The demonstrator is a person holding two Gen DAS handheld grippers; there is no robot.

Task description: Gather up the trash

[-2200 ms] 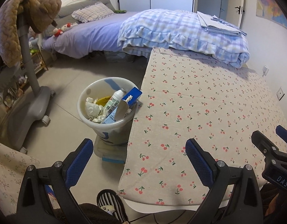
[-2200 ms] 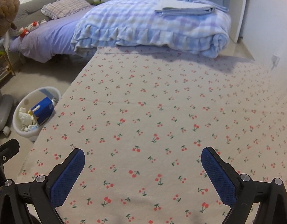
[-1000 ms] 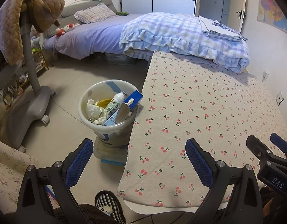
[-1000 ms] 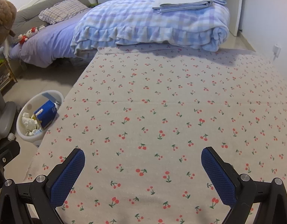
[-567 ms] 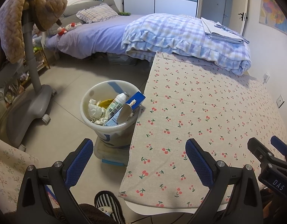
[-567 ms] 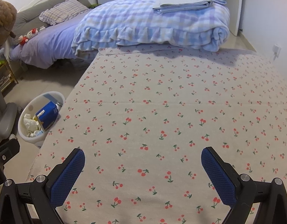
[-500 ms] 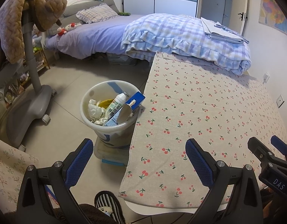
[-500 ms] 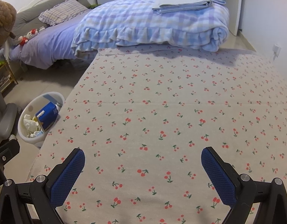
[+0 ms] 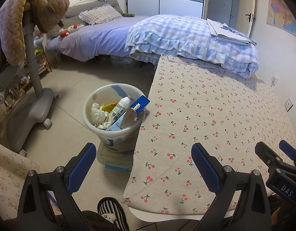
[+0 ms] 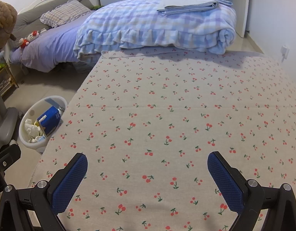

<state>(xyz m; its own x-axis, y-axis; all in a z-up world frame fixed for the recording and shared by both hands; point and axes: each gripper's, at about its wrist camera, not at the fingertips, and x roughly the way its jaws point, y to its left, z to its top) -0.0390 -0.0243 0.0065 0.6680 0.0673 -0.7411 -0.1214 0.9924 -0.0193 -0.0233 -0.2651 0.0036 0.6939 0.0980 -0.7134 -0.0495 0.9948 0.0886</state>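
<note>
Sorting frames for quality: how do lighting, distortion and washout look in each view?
Left wrist view: strong fisheye bend with dark corners, soft even daylight, trash bin sharp. Right wrist view: the cherry-print tablecloth fades into hazy white at the far right edge; the folded quilt throws a soft shadow on it.

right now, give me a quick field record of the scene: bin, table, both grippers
bin: white, on the floor, left of the table
bin contents: crumpled paper, white tube, blue box
table: cherry-print cloth, no trash seen on it
left gripper: jaws open, empty, near table's front-left corner
right gripper: jaws open, empty, over the cloth
</note>
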